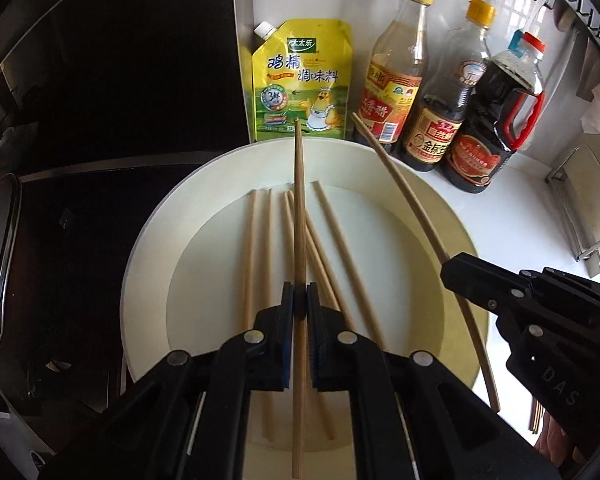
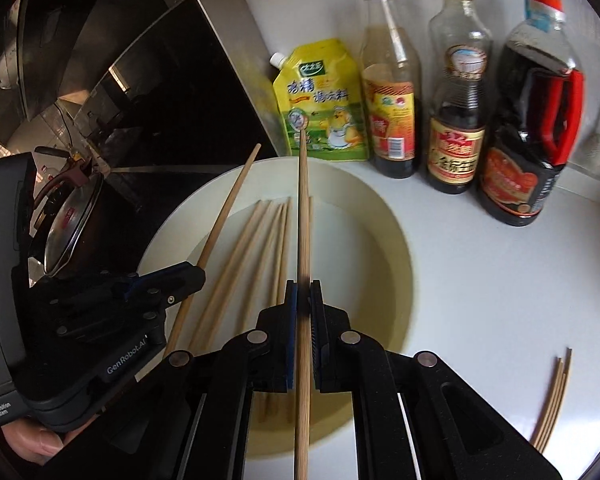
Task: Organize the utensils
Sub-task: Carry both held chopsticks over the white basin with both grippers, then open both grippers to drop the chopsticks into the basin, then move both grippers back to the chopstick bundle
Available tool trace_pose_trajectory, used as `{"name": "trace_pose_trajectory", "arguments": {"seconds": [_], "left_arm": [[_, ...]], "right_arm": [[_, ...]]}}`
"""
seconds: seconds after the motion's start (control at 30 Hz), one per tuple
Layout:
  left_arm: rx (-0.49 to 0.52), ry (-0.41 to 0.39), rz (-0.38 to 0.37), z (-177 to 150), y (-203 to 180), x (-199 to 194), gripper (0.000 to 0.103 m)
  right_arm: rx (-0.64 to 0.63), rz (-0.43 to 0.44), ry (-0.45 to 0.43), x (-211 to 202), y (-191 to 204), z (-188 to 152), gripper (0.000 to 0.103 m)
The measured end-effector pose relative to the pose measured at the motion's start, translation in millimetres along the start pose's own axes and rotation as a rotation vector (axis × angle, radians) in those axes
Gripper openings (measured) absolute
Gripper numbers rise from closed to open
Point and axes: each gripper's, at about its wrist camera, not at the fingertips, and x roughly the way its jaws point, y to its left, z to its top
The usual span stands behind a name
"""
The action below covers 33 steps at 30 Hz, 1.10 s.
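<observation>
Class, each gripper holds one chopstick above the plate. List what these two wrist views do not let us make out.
- Left wrist view: the loose chopsticks on the plate cross, and the left gripper covers their near ends, so their count is unsure.
- Right wrist view: the bundle of chopsticks on the counter is cut by the lens edge.
- Right wrist view: bottle labels blurred.

White counter (image 2: pixel 480 280) (plate (image 2: pixel 396 240), bottles (image 2: pixel 456 120))

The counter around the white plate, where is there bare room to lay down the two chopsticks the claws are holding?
Bare counter lies right of the plate, between the sauce bottles behind and the small chopstick bundle nearer the camera. Crowded: the plate, with loose chopsticks in it, and the back row with the yellow pouch.
</observation>
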Motion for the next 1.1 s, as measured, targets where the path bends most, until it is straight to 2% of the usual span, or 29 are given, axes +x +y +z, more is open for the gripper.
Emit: {"name": "trace_pose_trajectory", "arguments": {"seconds": [0.23,0.47,0.53,0.57,0.73,0.87,1.03,1.1], "left_arm": [[-0.005,0.063,0.000,-5,20,32,0.007],[-0.035,0.094,-0.011,-8,31,46,0.008],[-0.043,0.091,-0.010,-9,34,47,0.008],[-0.045,0.088,-0.009,-9,35,46,0.010],[-0.057,0.069,0.010,-8,39,40,0.034],[-0.063,0.056,0.017,-9,41,32,0.037],[-0.073,0.034,0.013,-12,40,18,0.052],[-0.074,0.020,0.011,-13,38,12,0.053]], "right_arm": [[0.024,-0.016,0.090,42,10,1,0.006],[0.031,-0.048,0.123,53,7,-1,0.007],[0.038,-0.056,0.116,50,6,-2,0.018],[0.036,-0.061,0.104,48,6,-3,0.018],[0.034,-0.075,0.082,39,5,-5,0.018],[0.042,-0.079,0.075,33,3,-7,0.018],[0.044,-0.084,0.064,23,4,-9,0.018],[0.045,-0.087,0.059,18,4,-12,0.018]]}}
